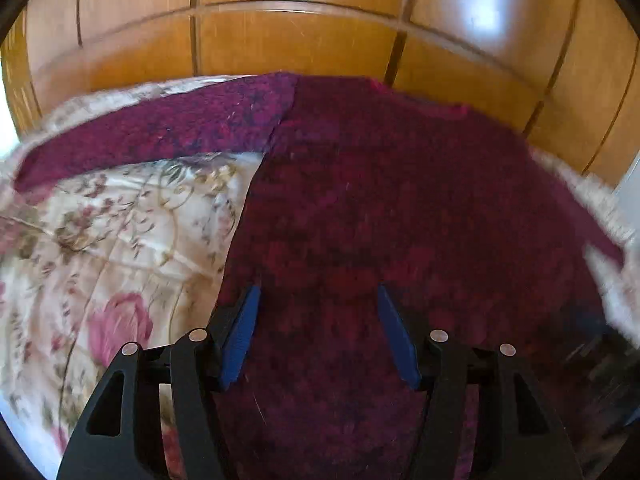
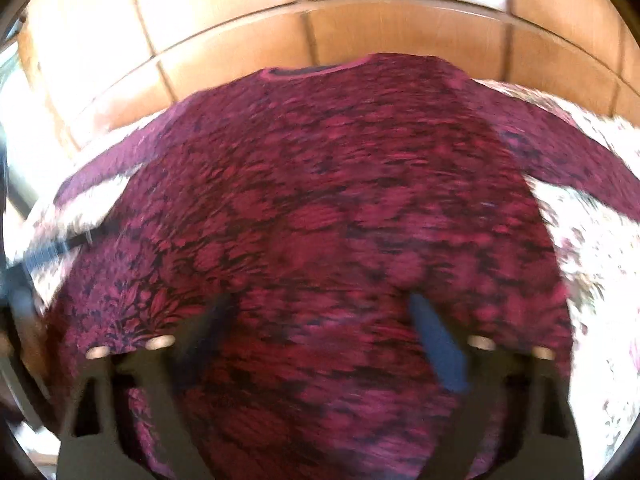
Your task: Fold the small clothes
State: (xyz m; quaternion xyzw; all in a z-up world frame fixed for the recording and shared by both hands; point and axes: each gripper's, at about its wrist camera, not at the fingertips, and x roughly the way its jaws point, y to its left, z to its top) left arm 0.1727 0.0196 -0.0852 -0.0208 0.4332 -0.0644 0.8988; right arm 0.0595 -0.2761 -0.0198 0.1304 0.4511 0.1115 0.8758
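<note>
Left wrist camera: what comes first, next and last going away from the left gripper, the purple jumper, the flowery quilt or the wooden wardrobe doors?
From the left gripper:
1. Dark purple-red knitted jumper, directly under the open fingers.
2. Cream flowery quilt, beside it on the left.
3. Glossy wooden wardrobe doors, behind the bed, farthest.

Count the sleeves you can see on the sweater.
2. The left sleeve stretches out left over the quilt; the right sleeve stretches out right. Both cuffs are cut off or blurred.
</note>
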